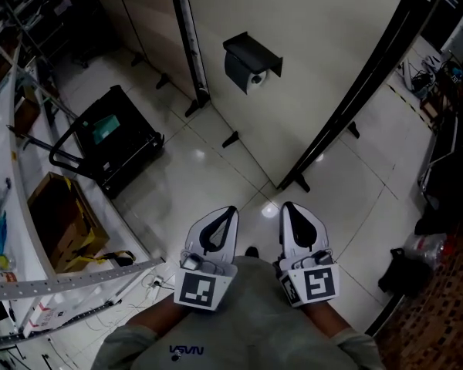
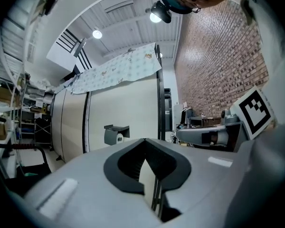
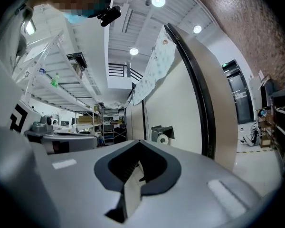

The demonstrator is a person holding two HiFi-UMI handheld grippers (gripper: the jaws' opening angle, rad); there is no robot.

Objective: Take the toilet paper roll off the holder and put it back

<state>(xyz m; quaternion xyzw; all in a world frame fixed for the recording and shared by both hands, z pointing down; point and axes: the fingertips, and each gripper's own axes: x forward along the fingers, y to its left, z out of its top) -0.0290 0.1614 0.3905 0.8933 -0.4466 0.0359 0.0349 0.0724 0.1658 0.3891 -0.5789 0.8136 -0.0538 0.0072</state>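
At the far left stood metal shelving (image 1: 8, 91), with an open cardboard box (image 1: 58, 222) on the floor beside it. Just right of the box, a black case (image 1: 116, 141) with a looped handle lay on the pale tiled floor (image 1: 208, 168).

Low in the head view came the left claw (image 1: 230, 209), held out in front of the person's grey shirt (image 1: 239, 322). Its 2 jaws were pressed together with nothing between them, and its marker cube faced up.

Beyond it rose a cream partition (image 1: 316, 60) on black feet. A black holder (image 1: 247, 52) was fixed to the face of the partition, and the toilet paper roll (image 1: 256, 78) sat on it under the holder's flat lid, with its white end and core showing. Both claws were well apart from the roll, and both gripper views showed it small and distant on the panel ahead. A patterned cloth (image 2: 118, 70) hung over the top edge of the partition.

The right claw (image 1: 288, 205) was just beside the left one and roughly parallel to it. Its jaws were likewise closed tight and held nothing.

Further right a black post leaned across the partition's edge, and a black bag (image 1: 401, 272) rested on the floor. A brick wall (image 2: 218, 65) filled the right side of the left gripper view.
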